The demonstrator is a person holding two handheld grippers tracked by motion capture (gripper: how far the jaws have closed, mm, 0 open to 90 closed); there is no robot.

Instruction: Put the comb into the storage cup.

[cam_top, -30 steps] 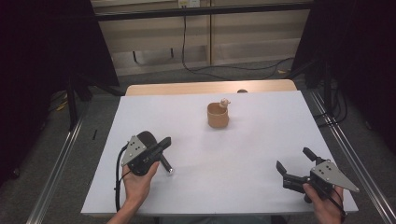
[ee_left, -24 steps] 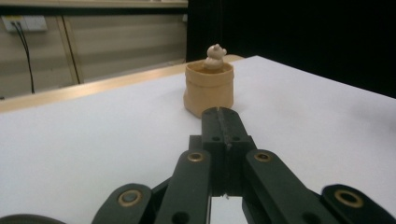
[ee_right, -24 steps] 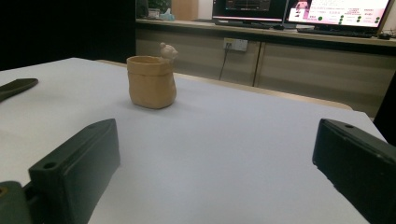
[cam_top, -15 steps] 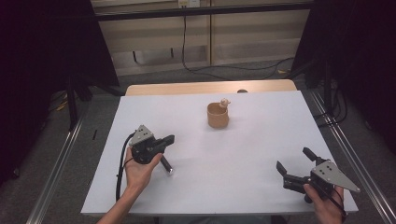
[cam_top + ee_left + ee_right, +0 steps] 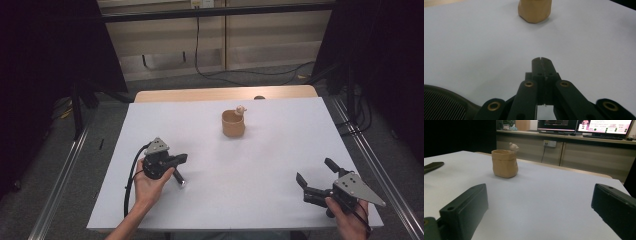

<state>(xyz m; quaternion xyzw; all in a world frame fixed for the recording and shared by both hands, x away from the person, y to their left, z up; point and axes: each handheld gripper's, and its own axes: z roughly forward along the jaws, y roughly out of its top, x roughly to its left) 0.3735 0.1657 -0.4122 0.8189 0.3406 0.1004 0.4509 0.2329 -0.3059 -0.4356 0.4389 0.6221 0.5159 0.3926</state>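
Note:
A tan cup [image 5: 233, 125] with a small bear figure [image 5: 240, 109] on its rim stands upright on the white table top [image 5: 280, 150], past the middle. My left gripper [image 5: 184, 158] is held in a hand at the left front, jaws shut with nothing between them and aimed right, toward the cup [image 5: 534, 10]; its own view shows the left gripper [image 5: 541, 60] closed tip to tip. My right gripper [image 5: 315, 171] rests low at the right front, open and empty. Between the spread jaws of the right gripper [image 5: 539, 202] stands the cup [image 5: 504, 163], far off.
A wooden table edge [image 5: 225, 94] shows behind the white top. Metal rails [image 5: 60, 185] run along both sides. Cables lie on the floor [image 5: 250, 75] behind. A bench with monitors [image 5: 584, 125] stands in the background.
The left hand has shifted slightly and levelled its shut gripper a little. The right gripper and the cup have kept still.

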